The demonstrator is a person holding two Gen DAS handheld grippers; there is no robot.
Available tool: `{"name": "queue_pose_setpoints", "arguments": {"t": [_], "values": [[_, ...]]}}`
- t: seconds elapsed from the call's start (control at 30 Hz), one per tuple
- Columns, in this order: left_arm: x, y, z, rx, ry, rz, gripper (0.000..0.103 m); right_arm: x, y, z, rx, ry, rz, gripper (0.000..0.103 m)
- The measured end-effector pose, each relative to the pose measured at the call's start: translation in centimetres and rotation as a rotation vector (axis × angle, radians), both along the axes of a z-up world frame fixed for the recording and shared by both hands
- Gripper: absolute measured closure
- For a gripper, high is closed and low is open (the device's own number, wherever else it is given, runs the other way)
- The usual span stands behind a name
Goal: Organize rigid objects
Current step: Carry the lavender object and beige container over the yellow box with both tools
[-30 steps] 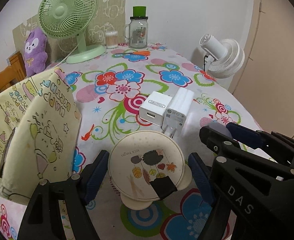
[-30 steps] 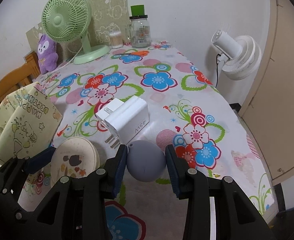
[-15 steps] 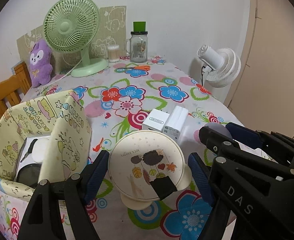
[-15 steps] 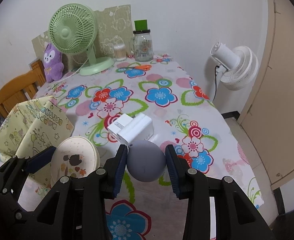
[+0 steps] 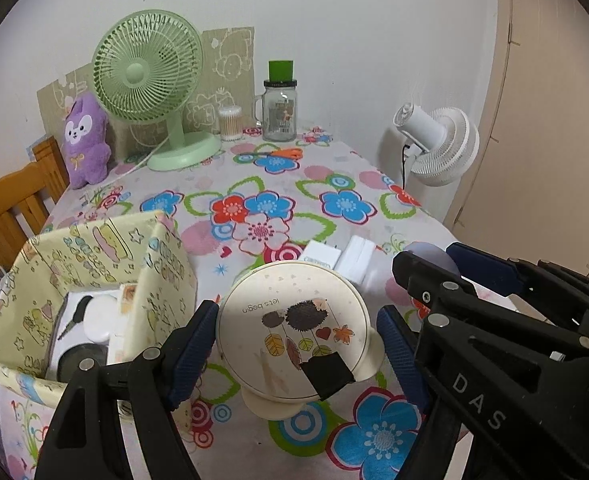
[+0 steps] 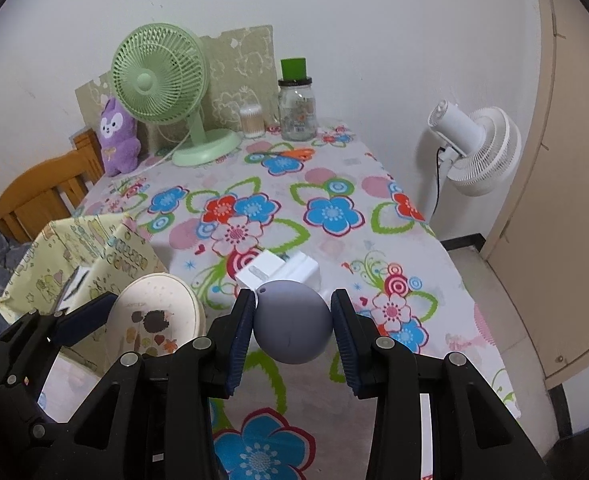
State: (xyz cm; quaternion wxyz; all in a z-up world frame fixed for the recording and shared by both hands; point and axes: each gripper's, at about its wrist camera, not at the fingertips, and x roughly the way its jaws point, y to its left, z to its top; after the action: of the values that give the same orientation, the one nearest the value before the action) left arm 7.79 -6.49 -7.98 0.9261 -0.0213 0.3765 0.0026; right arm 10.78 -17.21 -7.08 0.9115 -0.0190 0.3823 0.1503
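The round cream case is clamped across its widest part by the left hand-held gripper; stiff and smooth-rimmed, it could slip if tilted. The grey ball, probably light and rigid, is gripped at its middle by the right hand-held gripper. Both are held above the desk, beside the patterned box.

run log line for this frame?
left gripper: jaws on round mirror | right gripper: jaws on grey ball | both clear of table | box: left
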Motion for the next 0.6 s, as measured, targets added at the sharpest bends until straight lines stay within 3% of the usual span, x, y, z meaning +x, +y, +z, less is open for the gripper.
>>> {"name": "queue_pose_setpoints", "arguments": {"t": [0.6], "values": [[0.6, 2.1, 2.7, -0.005, -0.024, 0.000, 0.021, 0.7, 2.3, 3.1, 0.007, -0.044, 0.032, 0.061]]}}
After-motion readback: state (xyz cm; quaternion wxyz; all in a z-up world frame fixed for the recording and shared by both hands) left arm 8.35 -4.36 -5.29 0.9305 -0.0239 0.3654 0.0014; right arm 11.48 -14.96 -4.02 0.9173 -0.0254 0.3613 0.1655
